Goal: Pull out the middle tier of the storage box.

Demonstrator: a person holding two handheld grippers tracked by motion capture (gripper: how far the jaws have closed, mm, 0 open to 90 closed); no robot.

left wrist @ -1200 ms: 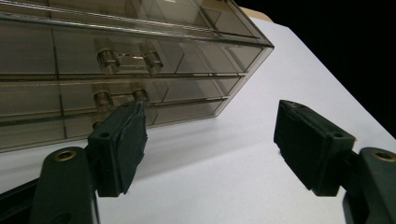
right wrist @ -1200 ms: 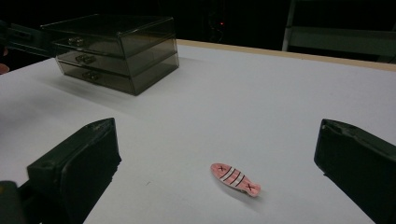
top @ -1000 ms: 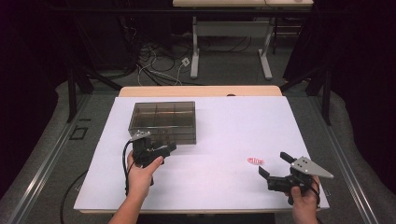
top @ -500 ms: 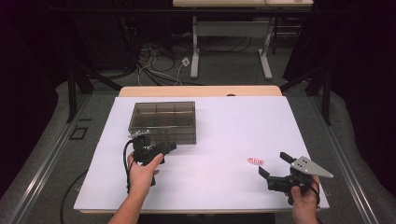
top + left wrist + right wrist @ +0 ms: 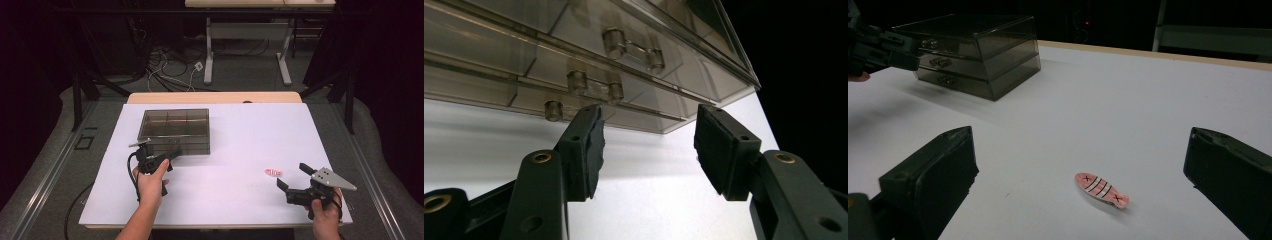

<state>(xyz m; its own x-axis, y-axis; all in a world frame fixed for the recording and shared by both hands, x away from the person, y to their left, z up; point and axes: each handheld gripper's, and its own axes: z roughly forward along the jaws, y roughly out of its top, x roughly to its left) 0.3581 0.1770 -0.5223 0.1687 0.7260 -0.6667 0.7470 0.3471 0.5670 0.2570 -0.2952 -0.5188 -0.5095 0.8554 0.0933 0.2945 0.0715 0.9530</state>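
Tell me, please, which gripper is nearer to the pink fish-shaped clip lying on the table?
The right gripper. Its open jaws stand just short of the pink fish-shaped clip, apart from it. The left gripper is far across the table, at the front of the smoky drawer box.

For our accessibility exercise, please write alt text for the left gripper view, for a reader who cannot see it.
The left claw, jaws apart with nothing between them, points at the front of a smoky transparent drawer box, close to its small clear drawer handles. The box stands on a white table.
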